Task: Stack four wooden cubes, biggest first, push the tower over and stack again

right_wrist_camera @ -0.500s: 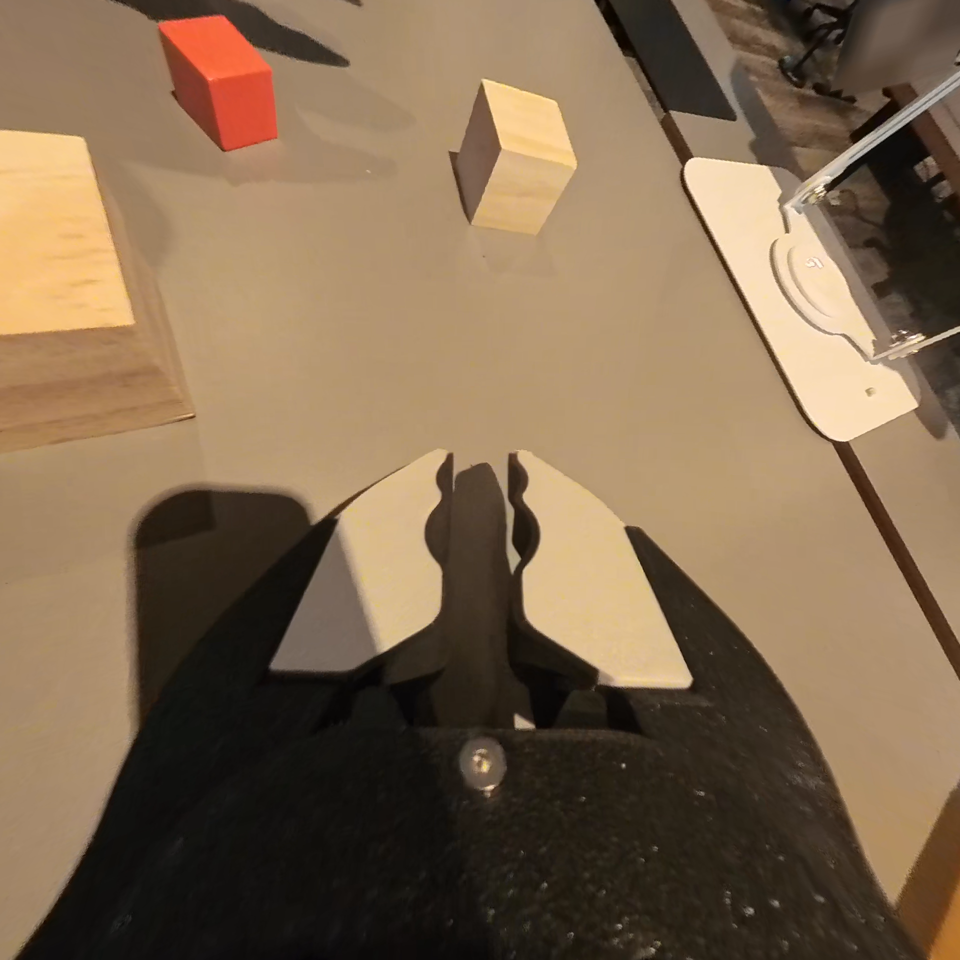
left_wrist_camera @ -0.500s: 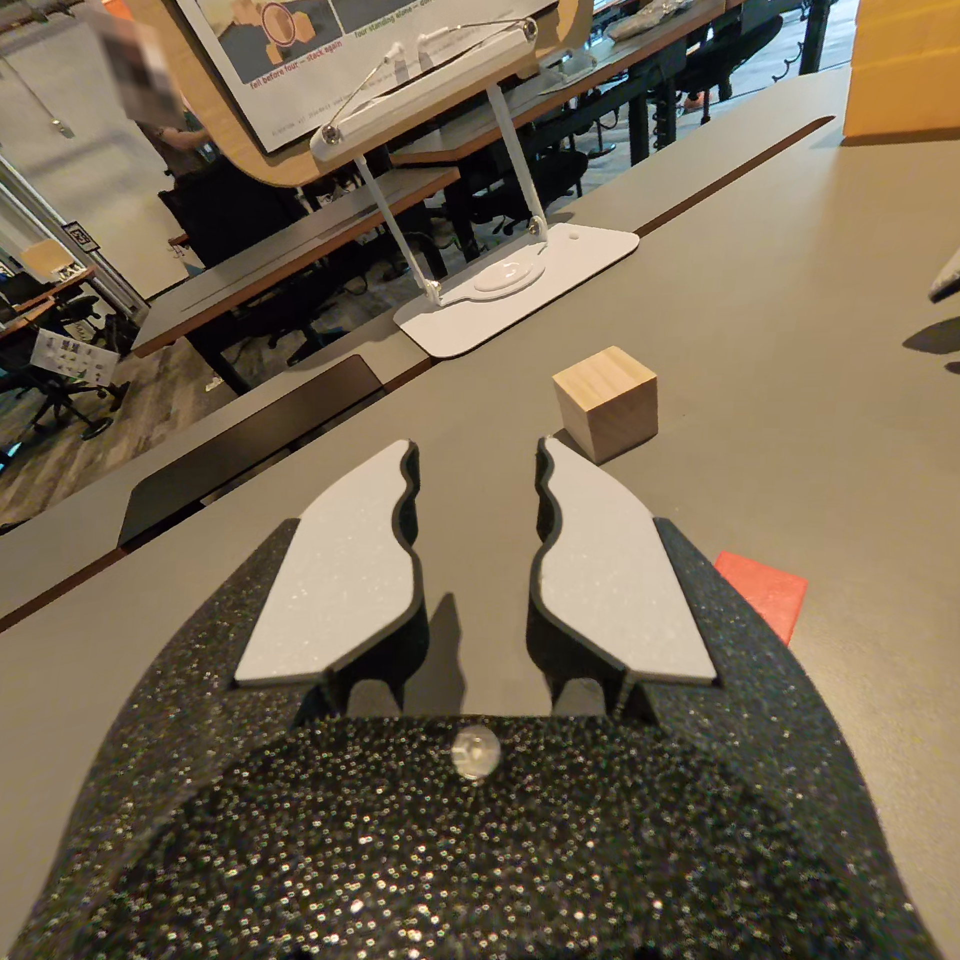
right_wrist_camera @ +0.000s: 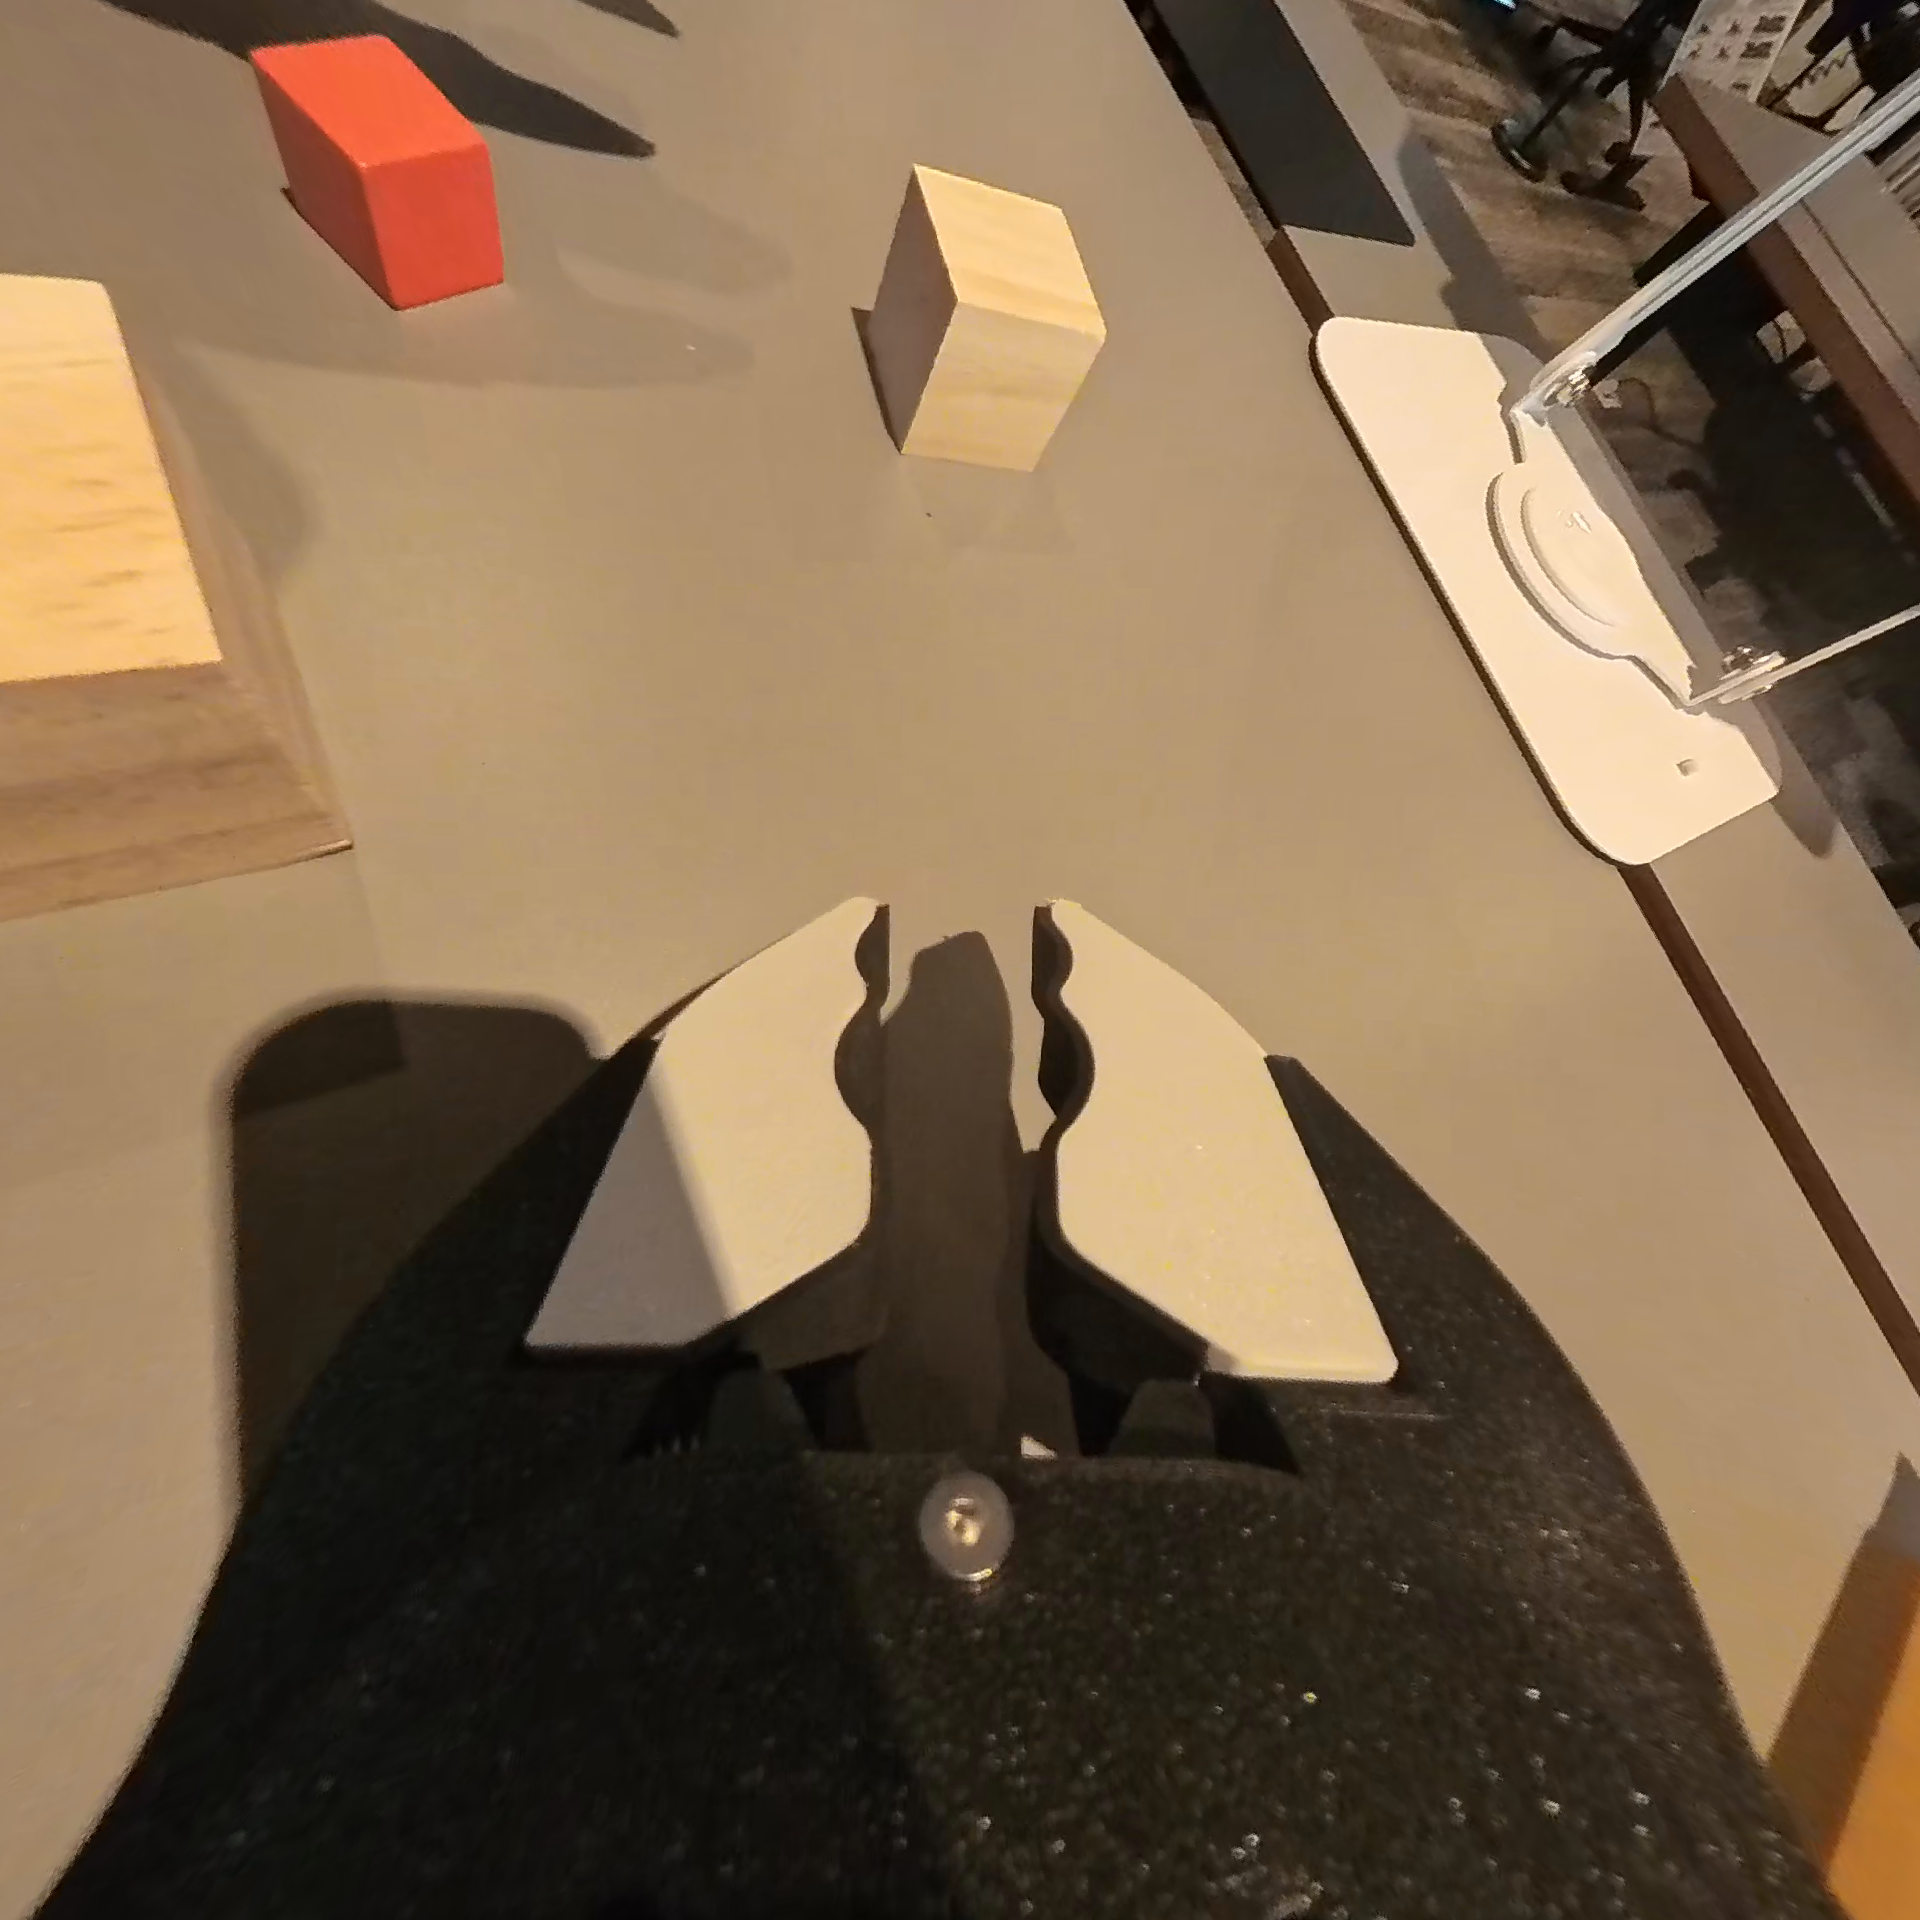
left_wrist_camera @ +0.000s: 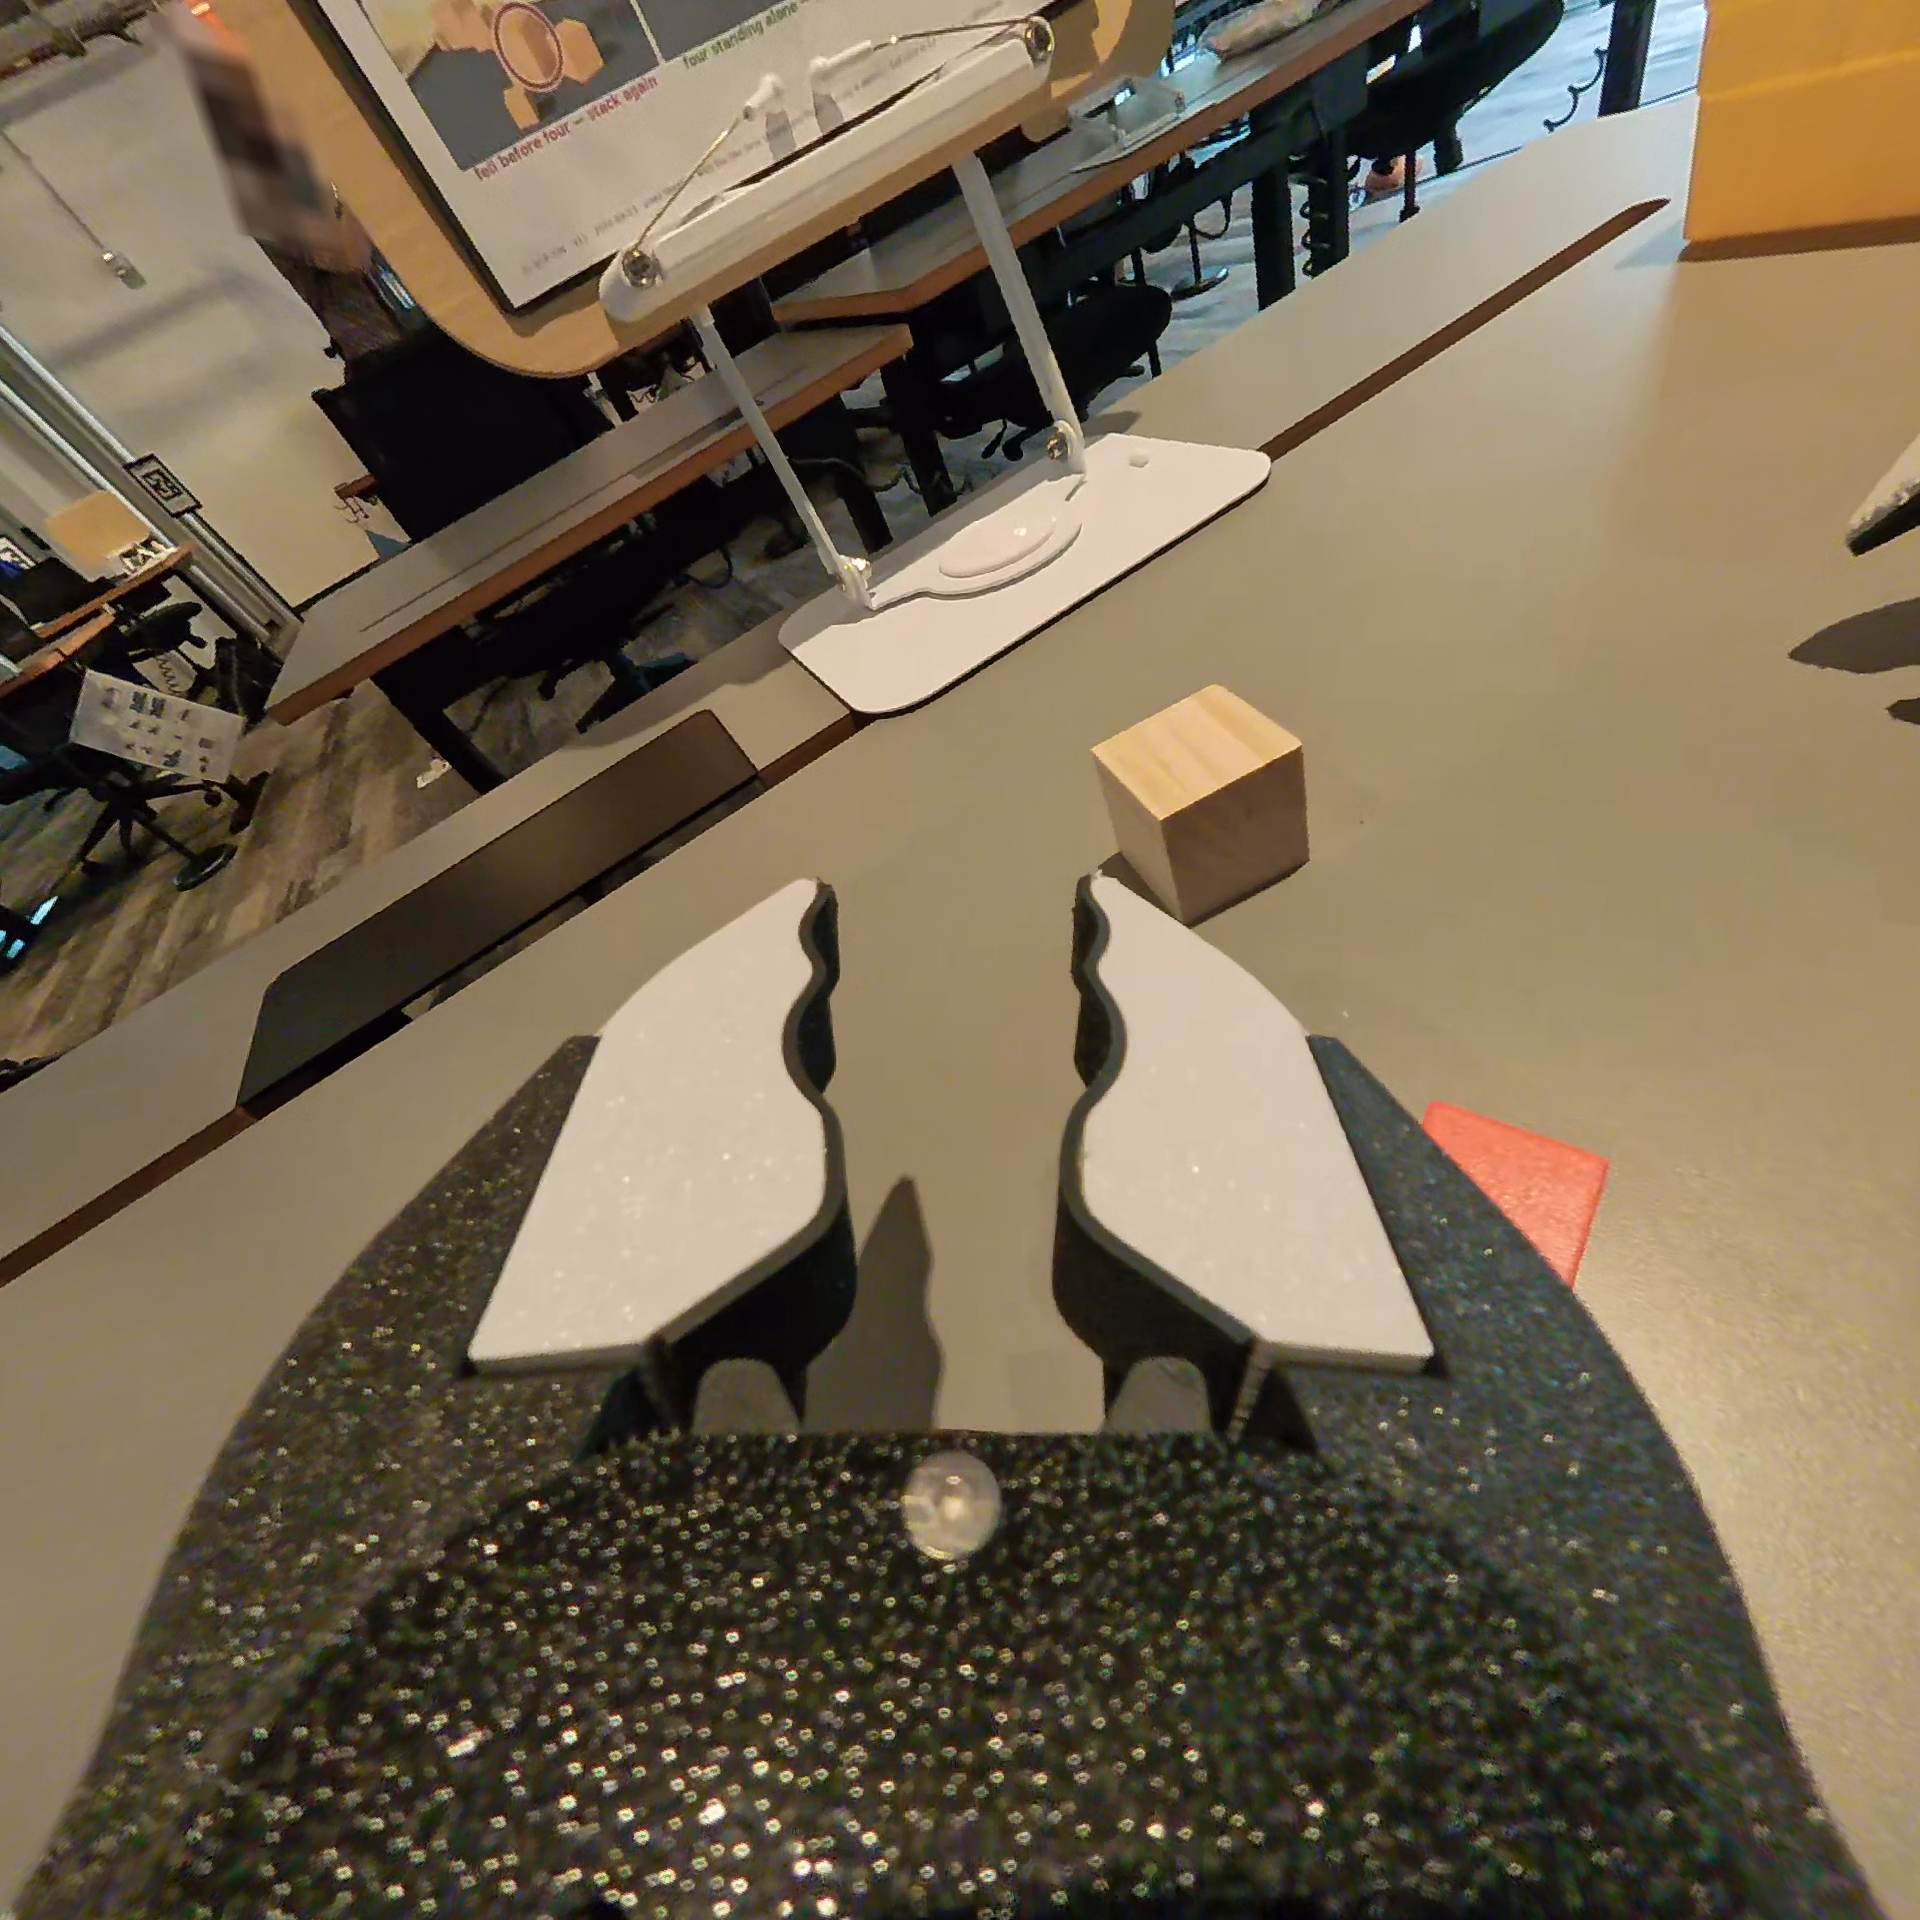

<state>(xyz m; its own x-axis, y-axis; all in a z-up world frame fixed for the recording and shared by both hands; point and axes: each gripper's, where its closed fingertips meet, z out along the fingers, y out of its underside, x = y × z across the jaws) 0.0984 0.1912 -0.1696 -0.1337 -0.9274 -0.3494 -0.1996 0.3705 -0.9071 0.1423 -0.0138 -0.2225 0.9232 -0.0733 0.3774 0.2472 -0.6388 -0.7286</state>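
Note:
A small plain wooden cube stands on the grey table just ahead and right of my left gripper, which is open and empty. The same cube lies ahead of my right gripper, whose jaws stand a narrow gap apart with nothing between them. A red cube stands at the far left in the right wrist view; its corner shows beside the left gripper's body. A large wooden cube stands at the left edge of the right wrist view.
A white stand base with thin legs holding a board sits at the table's far edge; it also shows in the right wrist view. A yellow box stands far right. Desks and chairs lie beyond the table. Spacing between my two grippers at the tips: around 20 cm. My right tips are about 15 cm from the small plain wooden cube, my left tips only 7 cm. The right camera catches it too, in the right wrist view.
My right gripper has opened slightly and moved a little toward the small cube. My left gripper has barely moved.

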